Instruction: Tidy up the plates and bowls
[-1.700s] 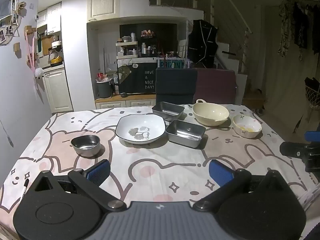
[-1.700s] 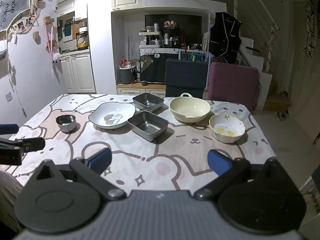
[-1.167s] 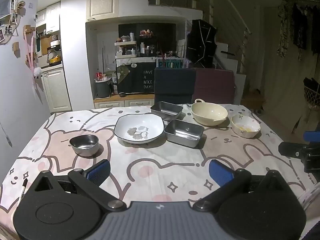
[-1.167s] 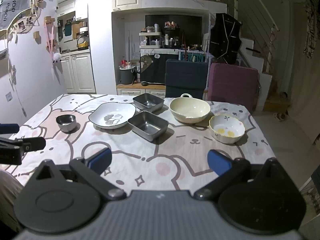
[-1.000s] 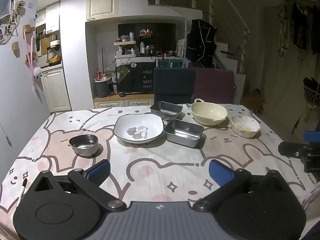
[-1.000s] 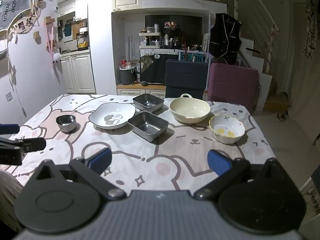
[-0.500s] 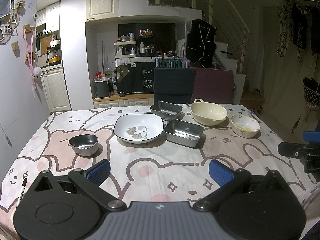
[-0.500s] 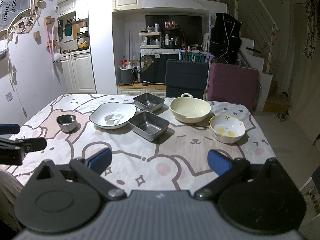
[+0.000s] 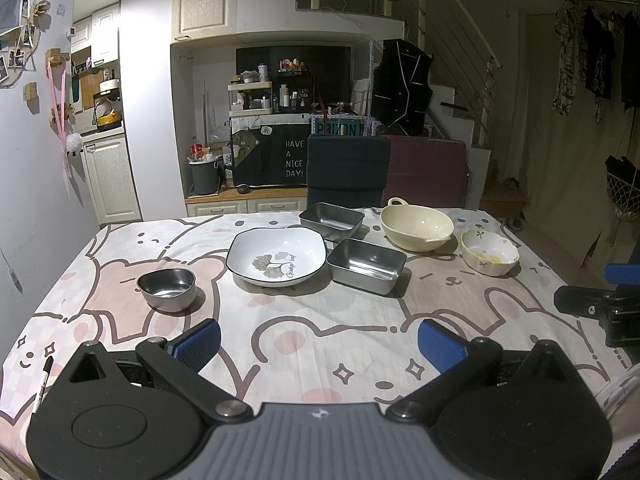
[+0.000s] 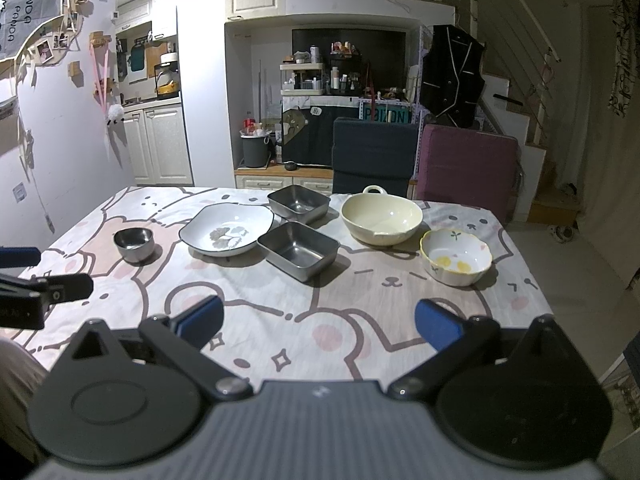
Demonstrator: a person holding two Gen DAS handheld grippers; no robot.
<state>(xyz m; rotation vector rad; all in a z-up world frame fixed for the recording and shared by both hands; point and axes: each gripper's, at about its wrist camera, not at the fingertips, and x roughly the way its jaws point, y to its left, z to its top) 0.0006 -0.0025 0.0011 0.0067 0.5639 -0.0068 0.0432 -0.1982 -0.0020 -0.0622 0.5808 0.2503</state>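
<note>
Six dishes in all on the table (image 9: 360, 332), spread over a white cloth printed with pink-and-grey cartoon bears.

- One small round stainless-steel bowl (image 9: 167, 289) (image 10: 134, 243), alone toward the left side, well apart from the rest.
- One wide white ceramic plate-bowl with a dark rim and a grey leaf print (image 9: 276, 256) (image 10: 227, 234), near the middle.
- Two rectangular stainless-steel trays: the nearer steel tray (image 9: 367, 265) (image 10: 298, 250) just beside the leaf-print dish on its right, the farther steel tray (image 9: 331, 221) (image 10: 298, 203) behind it, toward the far edge.
- One large cream-yellow bowl with a loop handle (image 9: 417, 227) (image 10: 381, 218), right of the farther tray.
- One small white scalloped bowl with yellow spots inside (image 9: 489, 257) (image 10: 455, 261), farthest right, close beside the cream bowl but apart from it.

All upright, none stacked, all empty apart from prints.

Left gripper (image 9: 318, 344) low over the near edge of the table, blue-padded fingers (image 9: 199, 339) spread wide, nothing between them. Right gripper (image 10: 318, 322) likewise over the near edge, fingers (image 10: 438, 326) spread wide and empty. Each gripper visible at the margin of the other's view.

One black marker pen (image 9: 43, 380) lying on the cloth at the near left corner.

Beyond the far edge, two chair backs: one dark blue chair (image 9: 347, 170), one maroon chair (image 9: 426, 172).
</note>
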